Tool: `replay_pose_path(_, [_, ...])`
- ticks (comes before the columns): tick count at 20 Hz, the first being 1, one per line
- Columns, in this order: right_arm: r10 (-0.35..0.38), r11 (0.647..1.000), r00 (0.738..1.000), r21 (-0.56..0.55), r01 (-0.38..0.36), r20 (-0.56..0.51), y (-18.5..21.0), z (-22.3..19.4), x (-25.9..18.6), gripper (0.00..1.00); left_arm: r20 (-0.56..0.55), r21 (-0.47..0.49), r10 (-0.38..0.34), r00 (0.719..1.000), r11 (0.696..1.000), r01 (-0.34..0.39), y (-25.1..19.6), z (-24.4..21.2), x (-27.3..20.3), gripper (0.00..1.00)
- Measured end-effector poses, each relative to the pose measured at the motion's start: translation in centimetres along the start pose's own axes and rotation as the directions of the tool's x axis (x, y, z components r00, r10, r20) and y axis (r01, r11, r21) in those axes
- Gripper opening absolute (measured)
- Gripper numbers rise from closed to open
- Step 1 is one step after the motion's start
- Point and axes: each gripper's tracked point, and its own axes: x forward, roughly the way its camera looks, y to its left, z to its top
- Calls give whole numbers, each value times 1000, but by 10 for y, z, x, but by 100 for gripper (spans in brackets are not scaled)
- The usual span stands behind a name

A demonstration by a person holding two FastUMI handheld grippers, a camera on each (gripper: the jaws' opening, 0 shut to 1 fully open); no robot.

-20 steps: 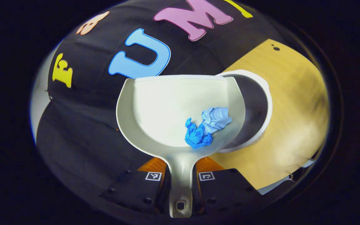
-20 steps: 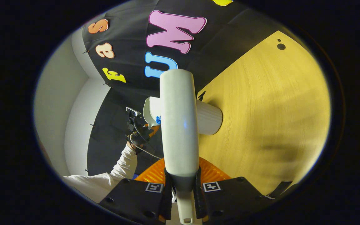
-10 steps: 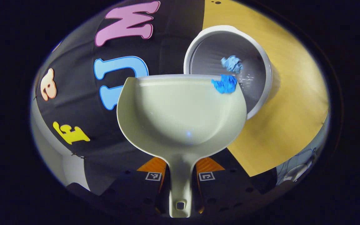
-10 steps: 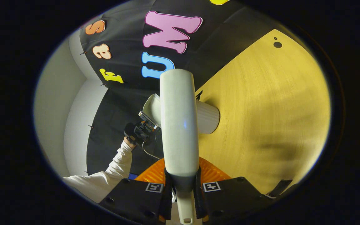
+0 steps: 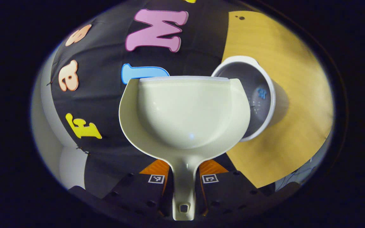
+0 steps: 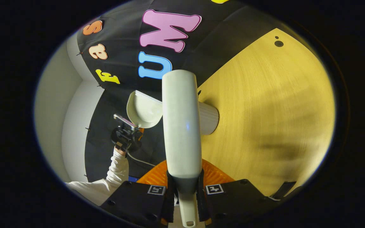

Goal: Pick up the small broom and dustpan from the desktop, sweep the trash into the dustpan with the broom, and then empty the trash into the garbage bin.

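- Pale cream plastic handle of the dustpan (image 5: 184, 117) sits at the bottom centre of the left gripper view, pinched between the two fingers of the left gripper (image 5: 183, 183); both fingers press on the handle.
- Dustpan scoop fills the middle of that view, open face toward the camera, front lip along its upper edge. The inside of the scoop is bare.
- Just behind the scoop's right rim: the garbage bin (image 5: 265, 79), white rim, grey inside, partly hidden by the scoop. A small blue scrap of trash (image 5: 261, 92) lies inside it, right of centre in the frame.
- The bin stands on the yellow wooden desktop (image 5: 296, 82), which takes the right part of the frame; black cloth wall occupies the upper left.
- Right gripper view, bottom centre: the right gripper (image 6: 185, 190) is clamped on the narrow handle of the small broom (image 6: 181, 120), a finger on each side. The pale broom body runs straight up the middle of the frame.
- Behind the broom, centre of frame: the ribbed white side of the bin (image 6: 208, 118), resting on the desktop (image 6: 265, 110) at right.
- Left of the broom: the dustpan (image 6: 143, 110) is held in the air near the bin, with the broom hiding whether they touch. Below it, lower left, the other gripper (image 6: 125, 136) and a white sleeve (image 6: 106, 183).
- Farthest: cloth wall across the top, plain white wall at the left edge.
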Motion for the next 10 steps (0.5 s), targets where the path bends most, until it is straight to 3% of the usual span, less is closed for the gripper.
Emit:
replay_pose_path(2, [-5, 1000, 1000, -4, 5, 11, 7, 5, 5, 31, 81, -165, -43, 996, 985, 56, -15, 19, -12, 27])
replay_pose_path(3, [-18, 1000, 1000, -12, 18, 20, 10, 8, 7, 31, 126, -261, -76, 989, 960, 107, -26, 32, -19, 27])
replay_pose_path(4, [-42, 999, 999, -24, 43, 33, 9, 13, 10, 31, 177, -374, -110, 978, 912, 170, -44, 47, -28, 26])
replay_pose_path(5, [-79, 996, 996, -47, 81, 46, 3, 17, 13, 31, 241, -472, -163, 957, 842, 262, -72, 67, -45, 27])
replay_pose_path(7, [-233, 966, 969, -94, 240, 79, -30, 24, 19, 31, 361, -552, -317, 877, 686, 475, -134, 113, -84, 26])
replay_pose_path(10, [-449, 878, 888, -135, 459, 98, -85, 24, 25, 31, 420, -583, -512, 750, 481, 655, -229, 165, -112, 27])
